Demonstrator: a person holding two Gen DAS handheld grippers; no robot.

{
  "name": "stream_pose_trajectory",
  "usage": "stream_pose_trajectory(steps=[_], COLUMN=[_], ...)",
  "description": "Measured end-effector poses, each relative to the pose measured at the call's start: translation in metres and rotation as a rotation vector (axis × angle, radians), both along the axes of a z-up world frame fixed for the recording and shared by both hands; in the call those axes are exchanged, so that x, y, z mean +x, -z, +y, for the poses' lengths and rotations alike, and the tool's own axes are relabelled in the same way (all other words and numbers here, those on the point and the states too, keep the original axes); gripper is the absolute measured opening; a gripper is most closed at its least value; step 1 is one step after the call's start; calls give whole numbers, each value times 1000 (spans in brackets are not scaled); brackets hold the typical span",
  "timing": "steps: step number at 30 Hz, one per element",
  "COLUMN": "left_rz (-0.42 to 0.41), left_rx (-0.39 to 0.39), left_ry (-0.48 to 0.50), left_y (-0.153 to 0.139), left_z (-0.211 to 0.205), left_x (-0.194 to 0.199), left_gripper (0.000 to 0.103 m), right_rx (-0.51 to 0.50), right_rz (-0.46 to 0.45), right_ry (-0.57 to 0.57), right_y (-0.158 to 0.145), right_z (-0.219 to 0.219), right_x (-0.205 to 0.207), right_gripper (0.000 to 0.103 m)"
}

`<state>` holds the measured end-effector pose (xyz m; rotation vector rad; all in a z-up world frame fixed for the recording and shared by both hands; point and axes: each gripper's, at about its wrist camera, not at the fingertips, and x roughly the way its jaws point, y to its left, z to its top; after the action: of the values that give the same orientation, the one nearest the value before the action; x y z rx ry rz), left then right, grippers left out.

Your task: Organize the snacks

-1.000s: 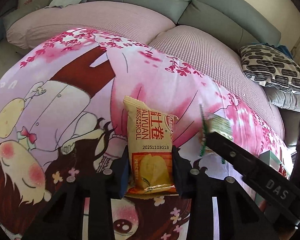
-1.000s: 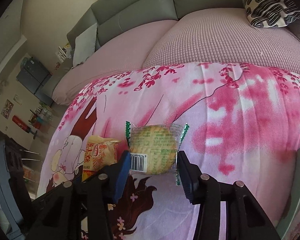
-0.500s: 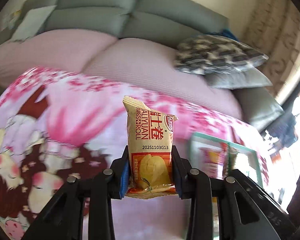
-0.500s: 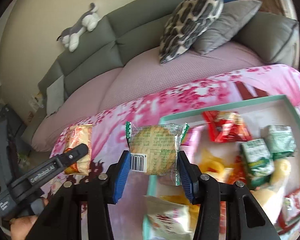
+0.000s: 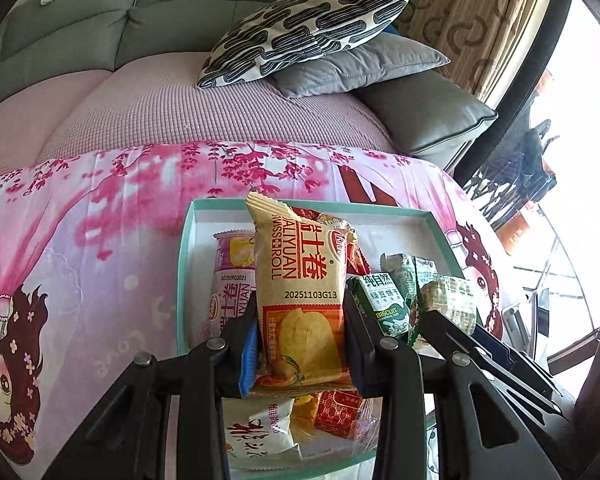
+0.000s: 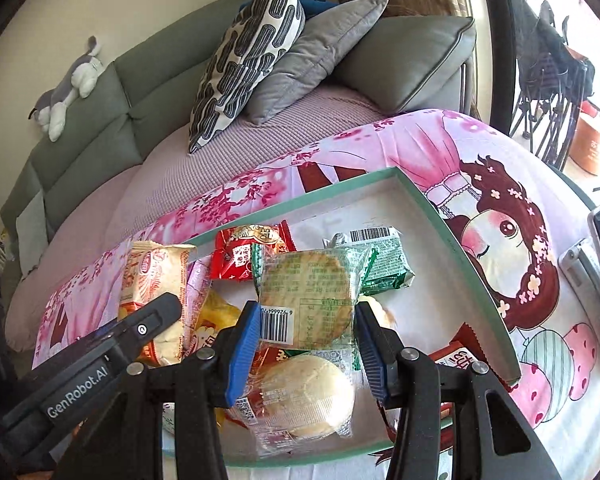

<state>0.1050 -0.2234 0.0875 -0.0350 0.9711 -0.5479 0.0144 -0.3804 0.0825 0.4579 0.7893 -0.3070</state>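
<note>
While above the tray (image 6: 472, 256), left tongs (image 5: 302, 346) pinch Swiss roll (image 5: 300, 300), right tongs (image 6: 306, 338) biscuit (image 6: 306, 296).

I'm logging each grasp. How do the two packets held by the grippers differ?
The left gripper holds a tall orange Swiss roll packet, opaque and upright. The right gripper holds a clear green-edged biscuit packet, squarer, with the round biscuit showing and its barcode side facing the camera. Both are clamped by their sides above the tray.
</note>
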Motion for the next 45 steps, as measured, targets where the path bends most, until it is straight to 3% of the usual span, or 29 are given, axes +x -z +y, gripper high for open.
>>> stream_pose_trajectory(steps=[4, 8, 11, 15, 18, 22, 24, 28, 37, 45], left_rz=[18, 41, 34, 16, -7, -48, -77, -81, -54, -42], left_rx=[10, -11, -24, -6, 48, 87, 99, 129, 252, 330], left_ry=[-12, -29, -53, -104, -129, -173, -205, -249, -303, -408], left_y=[4, 1, -6, -10, -8, -11, -14, -5, 24, 32], left_z=[-1, 6, 14, 30, 40, 56, 65, 80, 97, 110], left_x=[1, 0, -5, -19, -31, -43, -51, -66, -93, -97], left_gripper=[38, 54, 58, 72, 82, 90, 100, 101, 101, 101], right_rx=[-3, 8, -5, -25, -51, -78, -97, -95, -118, -144], right_rz=[5, 7, 15, 11, 8, -20, -34, -56, 17, 4], right_ry=[-10, -14, -20, -26, -40, -45, -40, -32, -88, -116], right_y=[3, 4, 3, -1, -5, -11, -16, -18, 10, 15], right_z=[1, 0, 1, 4, 11, 18, 21, 27, 51, 59], right_x=[-1, -1, -4, -13, -21, -32, -38, -53, -79, -77], right_gripper=[51, 52, 55, 71, 76, 103, 103, 103, 103, 103])
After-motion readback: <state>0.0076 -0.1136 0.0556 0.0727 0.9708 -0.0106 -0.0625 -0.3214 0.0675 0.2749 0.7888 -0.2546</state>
